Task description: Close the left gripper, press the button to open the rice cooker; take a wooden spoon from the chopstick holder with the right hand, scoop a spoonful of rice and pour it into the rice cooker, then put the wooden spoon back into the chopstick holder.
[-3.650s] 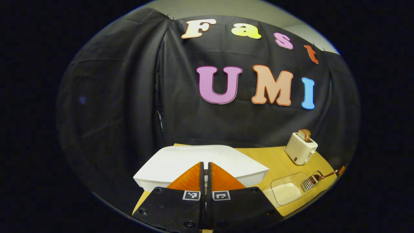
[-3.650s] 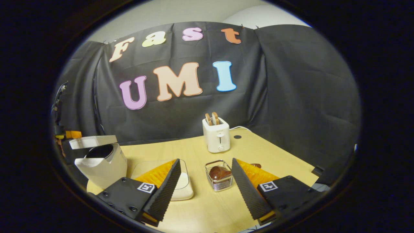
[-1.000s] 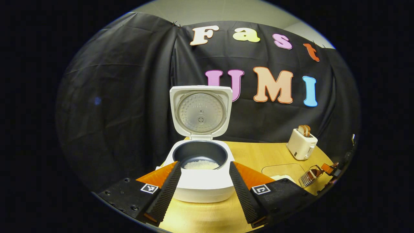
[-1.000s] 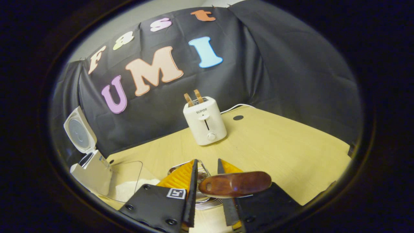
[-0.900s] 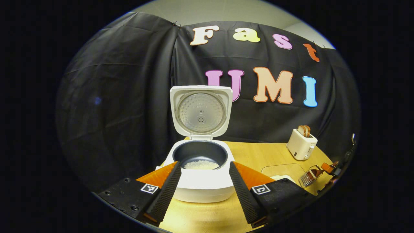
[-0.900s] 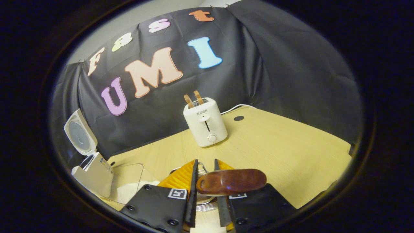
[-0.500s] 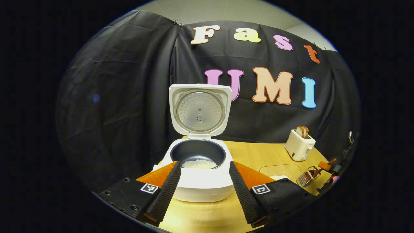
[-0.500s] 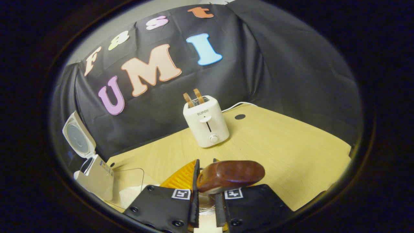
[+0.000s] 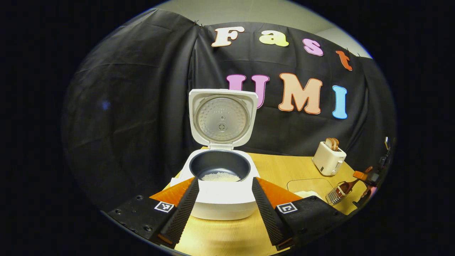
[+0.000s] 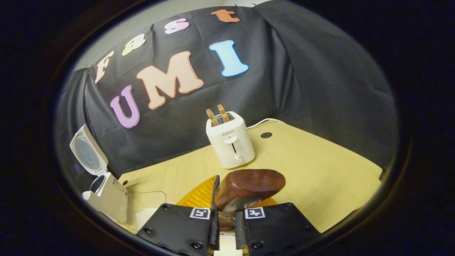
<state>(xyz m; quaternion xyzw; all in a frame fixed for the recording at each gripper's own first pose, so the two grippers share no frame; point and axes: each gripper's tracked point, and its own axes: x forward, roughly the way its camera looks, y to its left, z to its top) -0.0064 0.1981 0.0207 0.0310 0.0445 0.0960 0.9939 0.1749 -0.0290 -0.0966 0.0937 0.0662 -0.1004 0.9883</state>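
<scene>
Yellow desk (image 10: pixel 320 170) is carrying the open rice cooker (image 9: pixel 220 185); left gripper (image 9: pixel 224 209) is hovering before it, jaws spread. Right gripper (image 10: pixel 225 217), jaws pinching the wooden spoon (image 10: pixel 249 188) handle, is lifting it beside the toaster (image 10: pixel 231 142); best pulling straight up out of the chopstick holder (image 9: pixel 336 195), well right of the cooker.

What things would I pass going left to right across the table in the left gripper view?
Rice cooker with its lid up → clear rice tray → wire chopstick holder → wooden spoon, held by the right gripper.

Toaster (image 10: pixel 231 144) front mark — too small to read.
</scene>
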